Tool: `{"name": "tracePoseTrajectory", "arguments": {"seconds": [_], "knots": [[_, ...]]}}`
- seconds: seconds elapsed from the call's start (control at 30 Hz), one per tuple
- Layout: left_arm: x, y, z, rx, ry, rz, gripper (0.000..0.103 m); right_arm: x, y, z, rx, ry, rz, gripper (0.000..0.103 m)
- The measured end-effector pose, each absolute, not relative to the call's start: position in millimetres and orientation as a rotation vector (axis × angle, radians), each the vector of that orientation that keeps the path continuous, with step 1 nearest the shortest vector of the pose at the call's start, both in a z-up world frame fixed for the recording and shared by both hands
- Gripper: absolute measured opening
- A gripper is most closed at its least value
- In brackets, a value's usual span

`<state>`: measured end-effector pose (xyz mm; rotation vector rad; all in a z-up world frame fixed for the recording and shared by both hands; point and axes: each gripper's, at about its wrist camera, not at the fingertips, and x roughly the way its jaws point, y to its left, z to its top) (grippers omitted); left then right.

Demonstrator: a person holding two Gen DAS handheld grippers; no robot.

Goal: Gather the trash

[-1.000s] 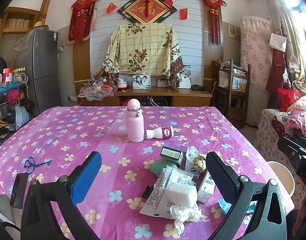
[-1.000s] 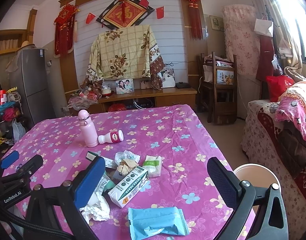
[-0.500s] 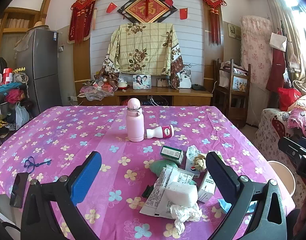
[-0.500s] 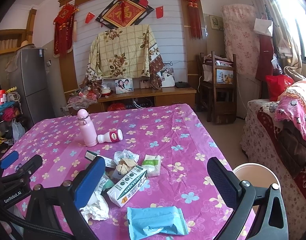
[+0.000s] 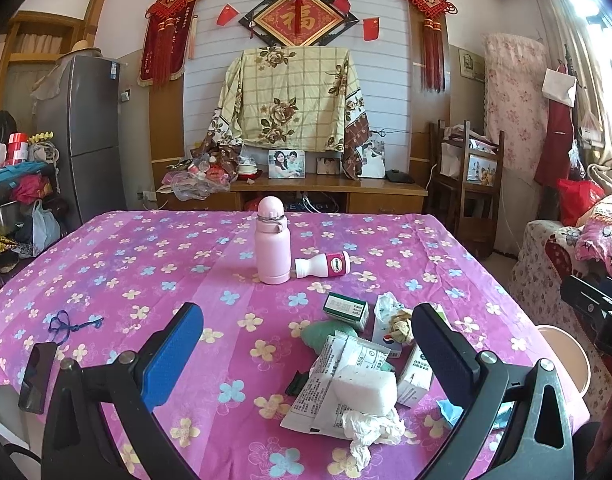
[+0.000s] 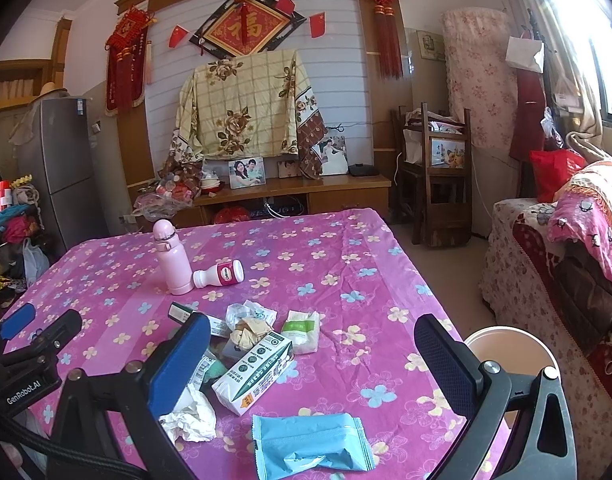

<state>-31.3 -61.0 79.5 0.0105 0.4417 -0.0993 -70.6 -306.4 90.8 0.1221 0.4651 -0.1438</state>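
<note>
A heap of trash lies on the pink flowered table (image 5: pixel 146 264). It includes a white foam block (image 5: pixel 364 384) on a printed wrapper (image 5: pixel 330 364), a crumpled tissue (image 5: pixel 370 428), a green box (image 5: pixel 346 308) and a milk carton (image 6: pixel 254 372). A blue packet (image 6: pixel 310 444) and a green-and-white tissue pack (image 6: pixel 302 330) lie nearer the right side. My left gripper (image 5: pixel 306 344) hangs open over the near edge, left of the heap. My right gripper (image 6: pixel 312 360) is open above the carton and the blue packet. Neither holds anything.
A pink flask (image 5: pixel 272 240) stands mid-table with a small pink-and-white bottle (image 5: pixel 322 266) lying beside it. A round white bin (image 6: pixel 506 354) sits on the floor off the table's right edge. A sofa (image 6: pixel 566 280) is further right, and a blue string (image 5: pixel 70 326) lies at the left.
Both grippers stay open and nearly still. The right wrist view has shifted only very slightly, and nothing on the table has moved.
</note>
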Motion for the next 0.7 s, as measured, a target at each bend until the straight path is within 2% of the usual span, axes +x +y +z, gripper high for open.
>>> {"name": "tracePoseTrajectory", "arguments": {"seconds": [0.47,0.7], "knots": [[-29.4,-60.4,74.8,0.002,0.459,-0.099,0.103,-69.1,-308.9,89.9,0.139,0.499,-0.143,0.103],[-26.3,-58.2,73.9,-0.004,0.466,-0.093,0.103,-70.0,-308.2,87.1,0.103,0.457,-0.152,0.103]]}}
